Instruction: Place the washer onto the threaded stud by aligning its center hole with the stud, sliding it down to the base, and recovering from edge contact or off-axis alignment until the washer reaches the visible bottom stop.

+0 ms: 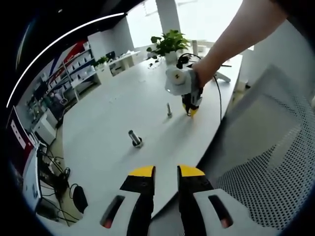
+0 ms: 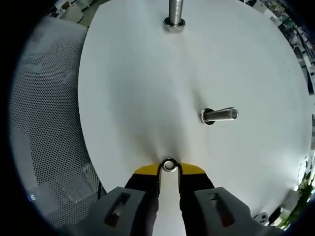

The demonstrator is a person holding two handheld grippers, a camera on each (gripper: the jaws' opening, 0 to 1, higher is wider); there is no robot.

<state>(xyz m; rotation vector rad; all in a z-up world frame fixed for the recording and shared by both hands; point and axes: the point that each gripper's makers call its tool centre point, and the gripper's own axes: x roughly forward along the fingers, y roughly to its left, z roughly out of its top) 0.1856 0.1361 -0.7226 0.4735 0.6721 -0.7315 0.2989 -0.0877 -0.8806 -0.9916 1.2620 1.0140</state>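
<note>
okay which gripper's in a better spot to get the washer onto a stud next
The right gripper: its yellow tips pinch the washer just above the table, with a stud close ahead. The left gripper carries nothing, back at the table's edge.

Strong daylight is admitted through the windows (image 1: 197, 14) behind the far edge of the surface (image 1: 113, 132) in the left gripper view, where they are blown out to plain white. The white top is evenly lit, and only short, soft shadows are cast beside the studs. In the right gripper view the surface (image 2: 147, 88) is rendered very bright, nearly washed out toward its middle, with a faint grey shadow ahead of the claw (image 2: 169, 173). Straight lines are bent heavily by the fisheye lens toward the edges. Detail at the far shelves (image 1: 74, 69) is softened, possibly by slight blur.
</note>
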